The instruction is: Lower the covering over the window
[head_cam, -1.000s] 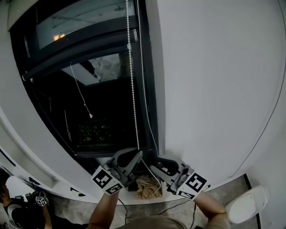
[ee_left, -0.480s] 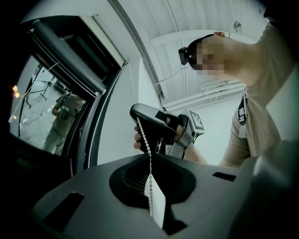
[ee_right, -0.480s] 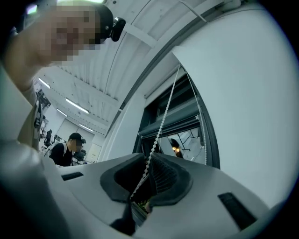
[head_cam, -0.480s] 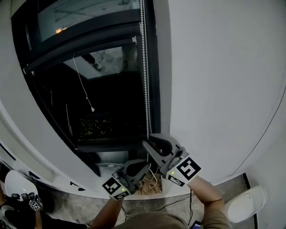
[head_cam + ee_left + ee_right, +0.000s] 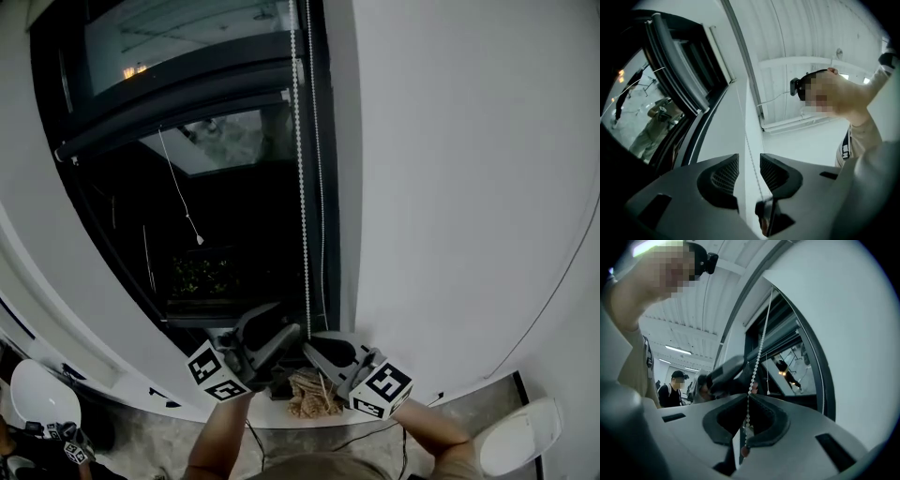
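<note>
The dark window point(image 5: 234, 244) has its roller blind partly down, with the bottom bar point(image 5: 178, 117) across the upper pane. A white bead chain point(image 5: 302, 187) hangs along the right side of the frame. My right gripper point(image 5: 311, 347) has just been closing and is shut on the bead chain point(image 5: 759, 352), which runs up out of its jaws point(image 5: 749, 397). My left gripper point(image 5: 289, 331), just to its left and slightly higher, has just been opening. Its jaws point(image 5: 749, 161) stand apart with the chain point(image 5: 748, 147) running free between them.
A white wall point(image 5: 450, 187) rises right of the window. A tan tangle of cord point(image 5: 314, 394) lies on the white sill point(image 5: 112, 370) under the grippers. A thin pull cord point(image 5: 183, 202) hangs in the pane. A person in black point(image 5: 675, 387) stands behind.
The right gripper came down along the chain and closed on it. The left gripper, shut on the chain lower down before, rose beside the right one and opened.
</note>
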Tool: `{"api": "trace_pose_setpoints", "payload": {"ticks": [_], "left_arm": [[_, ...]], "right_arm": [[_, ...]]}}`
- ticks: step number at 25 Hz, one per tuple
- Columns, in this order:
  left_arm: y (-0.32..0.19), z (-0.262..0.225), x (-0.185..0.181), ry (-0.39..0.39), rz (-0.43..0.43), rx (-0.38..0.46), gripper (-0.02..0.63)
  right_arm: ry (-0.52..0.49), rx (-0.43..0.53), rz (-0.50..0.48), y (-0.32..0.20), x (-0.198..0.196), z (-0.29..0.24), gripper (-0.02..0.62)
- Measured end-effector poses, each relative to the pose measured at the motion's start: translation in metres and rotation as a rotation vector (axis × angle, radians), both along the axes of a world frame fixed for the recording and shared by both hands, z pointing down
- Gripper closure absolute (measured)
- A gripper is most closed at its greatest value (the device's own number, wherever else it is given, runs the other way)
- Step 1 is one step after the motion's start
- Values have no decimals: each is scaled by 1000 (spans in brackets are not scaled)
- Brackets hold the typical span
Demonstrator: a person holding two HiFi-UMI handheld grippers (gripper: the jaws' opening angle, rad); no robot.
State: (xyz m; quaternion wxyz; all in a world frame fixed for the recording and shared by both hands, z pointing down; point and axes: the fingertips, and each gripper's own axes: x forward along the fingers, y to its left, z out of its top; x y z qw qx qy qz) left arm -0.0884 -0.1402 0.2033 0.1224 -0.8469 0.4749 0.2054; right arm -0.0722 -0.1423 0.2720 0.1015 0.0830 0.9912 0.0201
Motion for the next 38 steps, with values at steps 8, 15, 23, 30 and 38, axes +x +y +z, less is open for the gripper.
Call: {"api": "trace_pose_setpoints", "payload": {"ticks": [8,15,23,30,38], "left_arm": [[-29,2,23,-220,-156,-115,581],[-15,46,12,-157,-139,-164,583],[-5,99,36,-77,-58,-218,583],[13,61,-14,44,-86,-73,448],[-19,1,24,-201,-102,-28,449]], "right_arm": [[19,102,2,5,10,14,578],[-83,212,120,2,36,-50,495],[-100,108,79,-16,-6,-76,566],[29,25,53,-11,-12,-2,583],[34,2,70,-8,-2,23,583]]}}
